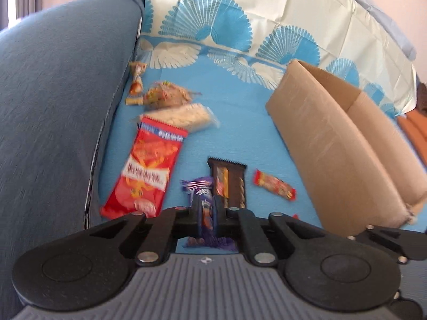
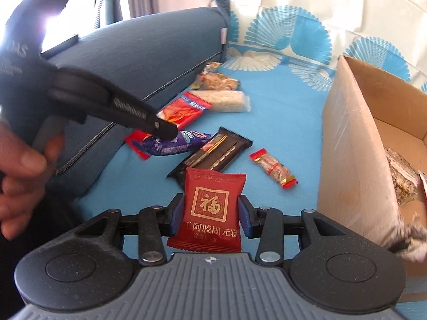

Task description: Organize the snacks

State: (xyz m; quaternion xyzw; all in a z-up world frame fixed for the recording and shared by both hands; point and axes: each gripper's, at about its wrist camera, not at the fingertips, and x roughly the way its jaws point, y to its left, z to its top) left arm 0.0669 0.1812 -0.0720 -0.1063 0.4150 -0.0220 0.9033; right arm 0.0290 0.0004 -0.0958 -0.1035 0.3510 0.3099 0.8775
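My left gripper (image 1: 206,210) is shut on a purple snack wrapper (image 1: 198,186), seen also from the right wrist view as the purple wrapper (image 2: 173,144) under the left gripper (image 2: 166,130). My right gripper (image 2: 210,213) is shut on a dark red packet (image 2: 212,208) with a gold square emblem. On the blue cloth lie a black-brown bar (image 2: 213,152), a small red-ended candy (image 2: 275,170), a large red snack bag (image 1: 145,173), a pale rice-cake pack (image 2: 226,101) and a mixed snack bag (image 1: 165,94). An open cardboard box (image 2: 355,160) stands at the right.
A blue sofa cushion (image 1: 58,106) rises along the left. A white and blue fan-patterned cloth (image 1: 240,21) covers the back. Inside the box lies a brownish snack bag (image 2: 403,178). A person's hand (image 2: 18,168) holds the left gripper's handle. A small wrapped candy (image 1: 136,80) sits by the cushion.
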